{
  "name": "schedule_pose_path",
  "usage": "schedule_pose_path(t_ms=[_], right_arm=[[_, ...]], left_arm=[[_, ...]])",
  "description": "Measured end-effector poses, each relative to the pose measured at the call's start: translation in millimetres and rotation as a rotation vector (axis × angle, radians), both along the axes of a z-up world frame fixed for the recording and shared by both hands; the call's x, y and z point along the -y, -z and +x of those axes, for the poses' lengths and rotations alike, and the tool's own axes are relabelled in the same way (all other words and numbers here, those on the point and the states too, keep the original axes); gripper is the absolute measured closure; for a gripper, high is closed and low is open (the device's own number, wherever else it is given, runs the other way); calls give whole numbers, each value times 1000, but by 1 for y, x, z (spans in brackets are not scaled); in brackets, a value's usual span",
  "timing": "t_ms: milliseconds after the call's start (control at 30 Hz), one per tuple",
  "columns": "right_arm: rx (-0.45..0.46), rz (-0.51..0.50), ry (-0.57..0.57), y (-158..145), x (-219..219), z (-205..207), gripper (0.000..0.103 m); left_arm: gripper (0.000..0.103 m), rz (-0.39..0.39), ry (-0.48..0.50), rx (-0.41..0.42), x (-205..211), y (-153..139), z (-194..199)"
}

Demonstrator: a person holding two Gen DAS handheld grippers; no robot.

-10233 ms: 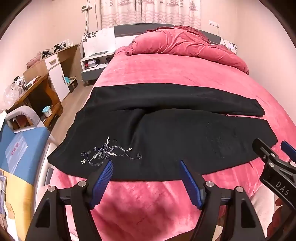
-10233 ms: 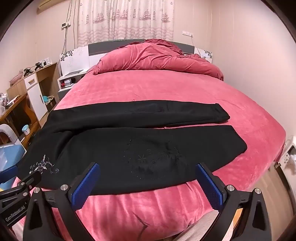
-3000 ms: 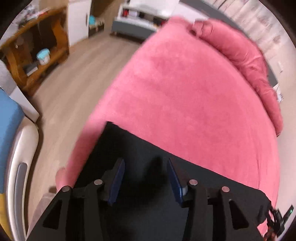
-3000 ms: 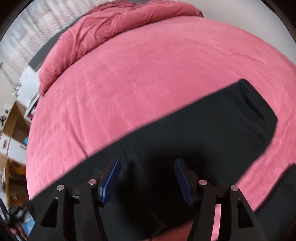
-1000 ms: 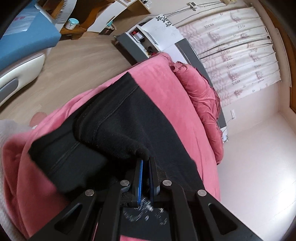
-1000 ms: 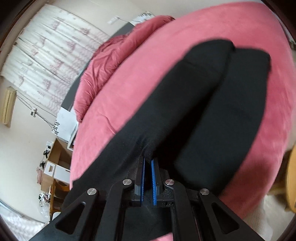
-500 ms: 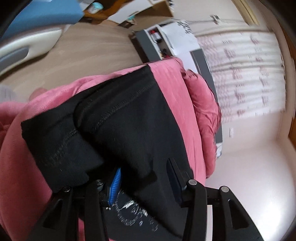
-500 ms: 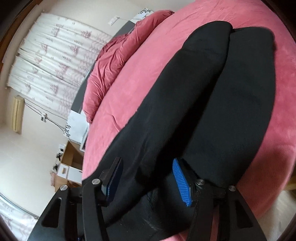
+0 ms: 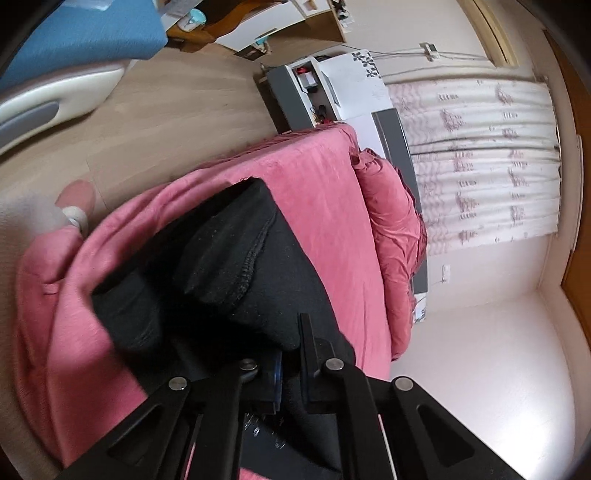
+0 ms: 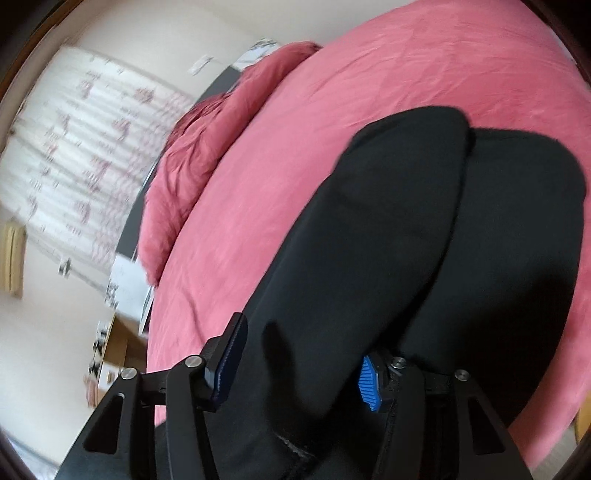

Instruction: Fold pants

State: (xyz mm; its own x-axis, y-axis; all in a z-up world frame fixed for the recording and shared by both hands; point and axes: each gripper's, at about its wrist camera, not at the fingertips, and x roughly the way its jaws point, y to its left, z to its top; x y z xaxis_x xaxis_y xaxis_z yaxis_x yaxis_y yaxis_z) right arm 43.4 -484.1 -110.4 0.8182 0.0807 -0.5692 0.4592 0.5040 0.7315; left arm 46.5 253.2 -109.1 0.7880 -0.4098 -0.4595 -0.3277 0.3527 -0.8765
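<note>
The black pants (image 9: 240, 273) lie on the pink bed (image 9: 325, 192), one leg folded over the other. In the left wrist view the waistband end is bunched right in front of my left gripper (image 9: 290, 369), whose jaws are almost closed with black cloth between them. In the right wrist view the two legs (image 10: 424, 229) lie stacked and run away from me. My right gripper (image 10: 299, 373) is open, its blue pads (image 10: 369, 384) wide apart over the cloth, holding nothing.
A bunched pink duvet (image 9: 395, 236) lies at the head of the bed before curtains (image 9: 480, 155). A nightstand (image 9: 317, 92), wooden floor (image 9: 147, 103) and a blue-topped chair (image 9: 74, 33) lie beside the bed. The bed edge (image 10: 554, 424) is close on the right.
Both grippers opened half a second ago, dropping the folded leg. The right one has stayed open and shifted closer over the legs. The left one has closed again on the waistband cloth.
</note>
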Motion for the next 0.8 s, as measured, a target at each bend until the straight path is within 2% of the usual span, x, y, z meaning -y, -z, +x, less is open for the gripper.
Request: schedule_pose_path(t_ms=[67, 100, 133, 200, 233, 333, 400, 433, 500, 567, 633, 700, 800], right_arm=[[-22, 20, 32, 6, 14, 3, 68], [-72, 39, 50, 11, 23, 6, 93], [-112, 75, 60, 15, 31, 9, 95], [-93, 124, 67, 9, 40, 10, 95], [-47, 121, 64, -6, 43, 9, 95], [108, 62, 21, -51, 39, -3, 95], [177, 9, -10, -66, 33, -17, 95], [181, -8, -19, -68, 28, -24, 95], [128, -28, -32, -56, 26, -35, 95], [29, -36, -42, -31, 25, -41, 95], [-63, -22, -32, -2, 26, -45, 95], [-85, -23, -27, 10, 29, -43, 95], [-57, 20, -8, 13, 35, -37, 94]], left_arm=[[97, 12, 7, -12, 2, -1, -3], [97, 13, 12, -21, 5, 0, -2], [97, 14, 17, -25, 5, -1, -1], [97, 21, 26, -19, 6, -6, 2], [97, 18, 27, -9, 5, -11, 4], [97, 18, 29, 66, -2, -35, 7], [97, 33, 29, 102, -7, -45, 0], [97, 44, 27, 96, -10, -45, -4], [97, 71, 34, 60, -13, -33, -14], [97, 118, 54, -45, -9, -9, -25], [97, 137, 78, -114, -5, 12, -29], [97, 143, 76, -171, -2, 33, -31], [96, 157, 65, -166, 0, 35, -28]])
